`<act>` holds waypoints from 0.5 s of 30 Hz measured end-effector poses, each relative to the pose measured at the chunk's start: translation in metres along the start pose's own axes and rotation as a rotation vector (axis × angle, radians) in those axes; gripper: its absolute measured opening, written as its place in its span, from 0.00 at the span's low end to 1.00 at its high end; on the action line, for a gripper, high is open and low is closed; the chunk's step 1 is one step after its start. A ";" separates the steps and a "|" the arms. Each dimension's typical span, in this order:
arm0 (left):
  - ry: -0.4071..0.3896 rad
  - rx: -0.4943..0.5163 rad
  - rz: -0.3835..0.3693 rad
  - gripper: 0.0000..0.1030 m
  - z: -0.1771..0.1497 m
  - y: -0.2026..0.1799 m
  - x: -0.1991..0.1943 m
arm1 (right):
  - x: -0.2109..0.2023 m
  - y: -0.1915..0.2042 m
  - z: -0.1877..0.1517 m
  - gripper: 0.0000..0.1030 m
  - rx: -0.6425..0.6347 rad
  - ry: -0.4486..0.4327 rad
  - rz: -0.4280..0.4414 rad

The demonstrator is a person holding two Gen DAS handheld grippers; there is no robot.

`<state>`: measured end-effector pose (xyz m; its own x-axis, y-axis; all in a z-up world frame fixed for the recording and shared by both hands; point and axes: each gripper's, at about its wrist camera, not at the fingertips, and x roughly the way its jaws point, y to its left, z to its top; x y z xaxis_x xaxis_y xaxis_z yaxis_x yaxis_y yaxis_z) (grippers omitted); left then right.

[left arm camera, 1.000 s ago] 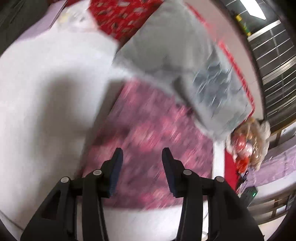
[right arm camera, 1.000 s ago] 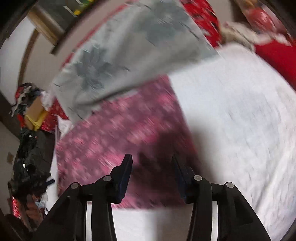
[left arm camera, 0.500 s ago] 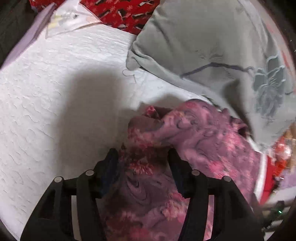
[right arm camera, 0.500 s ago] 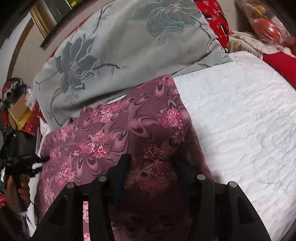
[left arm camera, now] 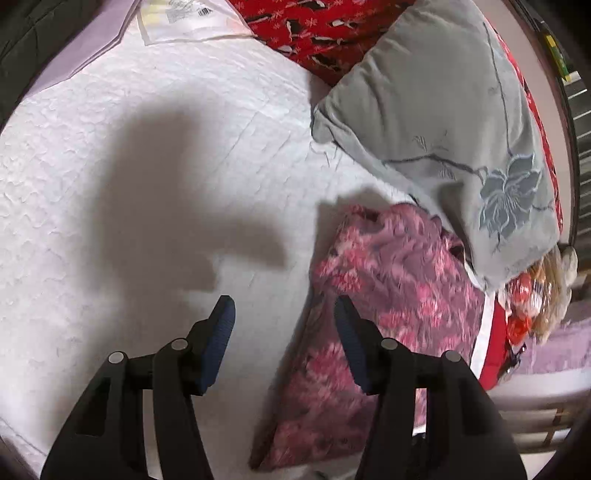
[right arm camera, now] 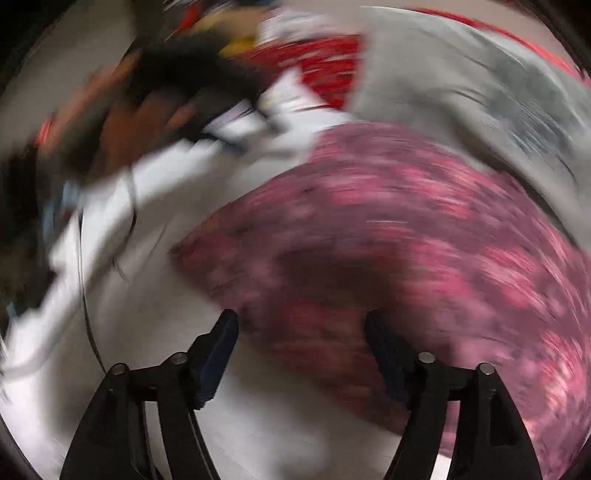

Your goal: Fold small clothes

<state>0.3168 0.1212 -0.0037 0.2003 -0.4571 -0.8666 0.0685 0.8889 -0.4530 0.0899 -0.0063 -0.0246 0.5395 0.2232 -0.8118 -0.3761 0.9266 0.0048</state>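
A purple and pink floral garment (left arm camera: 388,317) lies crumpled on the white quilted bedspread (left arm camera: 147,184), its far end against a grey pillow. My left gripper (left arm camera: 282,317) hovers open over the garment's left edge, with bare bedspread between its pads and nothing gripped. The right wrist view is heavily blurred by fast motion. There the same floral garment (right arm camera: 406,240) fills the right half. My right gripper (right arm camera: 301,339) stands above its near corner with the jaws opening wide; cloth lies below the gap, and the pads press on nothing.
A grey pillow with a blue flower (left arm camera: 461,122) lies behind the garment, over a red patterned cloth (left arm camera: 317,29). A white printed bag (left arm camera: 184,18) sits at the far edge. A plush toy and red items (left arm camera: 535,295) lie off the bed's right side.
The left gripper slid left off the garment onto bare bedspread. The right gripper swung fast and rolled, its jaws widened, and the cloth that lay between them is now below.
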 end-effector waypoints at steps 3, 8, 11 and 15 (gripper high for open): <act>0.016 0.027 0.005 0.53 -0.001 -0.001 -0.002 | 0.018 0.037 0.001 0.79 -0.177 -0.018 -0.146; 0.042 0.038 -0.034 0.54 0.004 -0.008 0.001 | 0.035 0.030 0.023 0.82 -0.105 -0.079 -0.290; 0.063 0.020 -0.083 0.58 0.010 -0.010 0.010 | 0.041 0.024 0.034 0.43 -0.084 -0.084 -0.296; 0.111 -0.015 -0.165 0.58 0.018 -0.013 0.030 | 0.017 0.025 0.037 0.17 -0.100 -0.180 -0.297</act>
<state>0.3395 0.0963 -0.0199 0.0781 -0.5977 -0.7979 0.0769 0.8016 -0.5929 0.1179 0.0321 -0.0167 0.7573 0.0068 -0.6531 -0.2501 0.9268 -0.2803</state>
